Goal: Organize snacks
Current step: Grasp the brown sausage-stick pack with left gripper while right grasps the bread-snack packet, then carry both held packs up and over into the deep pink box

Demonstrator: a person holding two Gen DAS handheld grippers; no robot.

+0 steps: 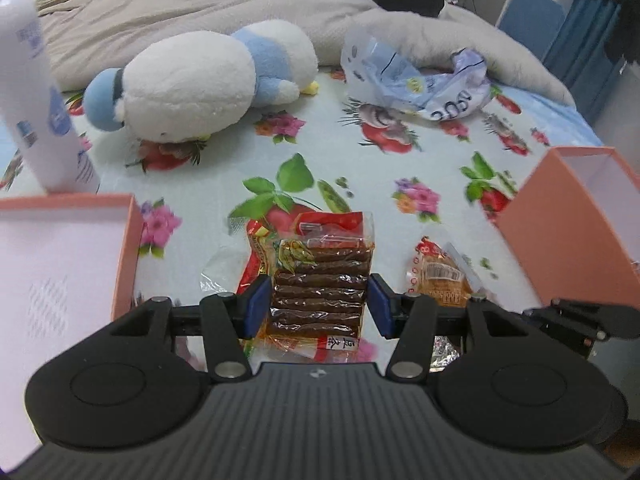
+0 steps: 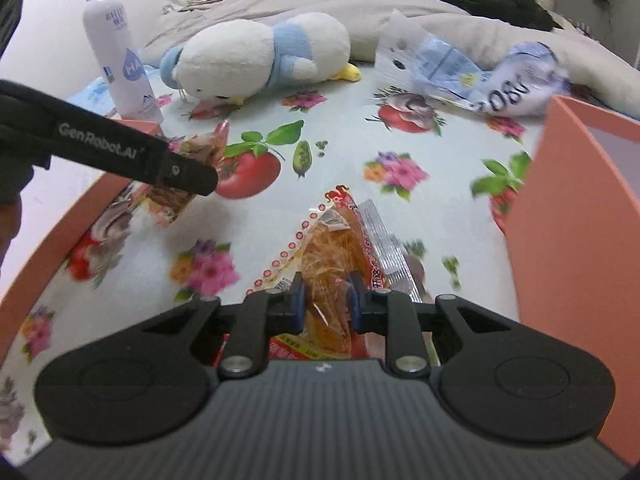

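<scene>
In the left wrist view my left gripper [image 1: 318, 304] has its blue pads against both sides of a clear pack of brown snack sticks [image 1: 320, 284] with a red label. An orange snack pack [image 1: 438, 276] lies to its right. In the right wrist view my right gripper [image 2: 327, 300] is shut on that orange shredded snack pack [image 2: 332, 264], just above the floral sheet. The left gripper [image 2: 176, 168] shows at the left there, holding its pack [image 2: 180, 184]. A pink box [image 1: 60, 264] stands to the left and another pink box [image 2: 576, 240] to the right.
A white and blue plush toy [image 1: 200, 80] lies at the back, with a white spray can [image 2: 118, 56] at the left and a crumpled blue-white bag [image 2: 480, 76] at the right. A grey blanket [image 1: 180, 12] and dark clothes lie beyond.
</scene>
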